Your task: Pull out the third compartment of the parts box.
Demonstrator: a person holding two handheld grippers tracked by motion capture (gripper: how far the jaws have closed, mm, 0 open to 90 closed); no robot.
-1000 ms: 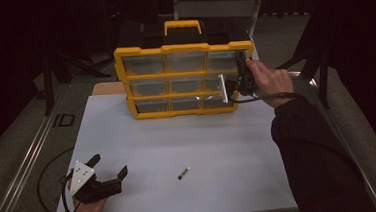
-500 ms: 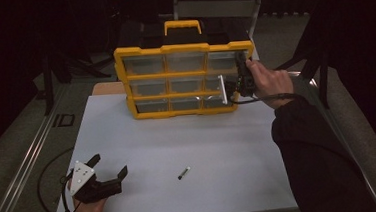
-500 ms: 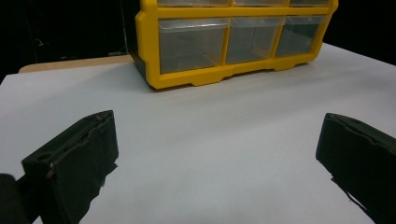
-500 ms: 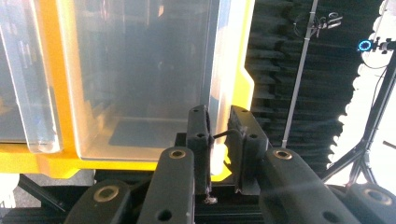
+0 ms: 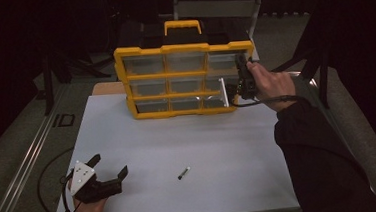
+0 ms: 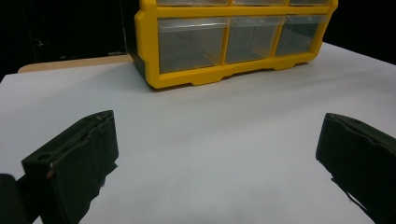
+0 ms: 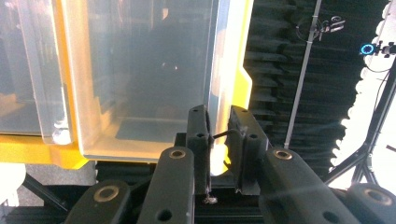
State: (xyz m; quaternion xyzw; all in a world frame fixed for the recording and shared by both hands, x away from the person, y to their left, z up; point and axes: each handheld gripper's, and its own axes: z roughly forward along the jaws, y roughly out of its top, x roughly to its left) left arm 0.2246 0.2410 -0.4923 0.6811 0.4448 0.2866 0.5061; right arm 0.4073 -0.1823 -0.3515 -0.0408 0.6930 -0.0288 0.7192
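Drawer (image 5: 215, 93) front of the yellow organizer (image 5: 184, 78), right column at the back of the bench (image 5: 203, 140), sits pinched between the nearly closed jaws of the right hand-held gripper (image 7: 219, 135), and looks partly pulled out. We'd judge this a drawer pull: keep the grip square on the clear lip, pull straight along the slide, watch that the light cabinet doesn't drag. Left hand-held gripper (image 5: 111, 172) rests wide and empty at the near-left corner, well apart from the small screw-like part (image 5: 183, 173) mid-bench.
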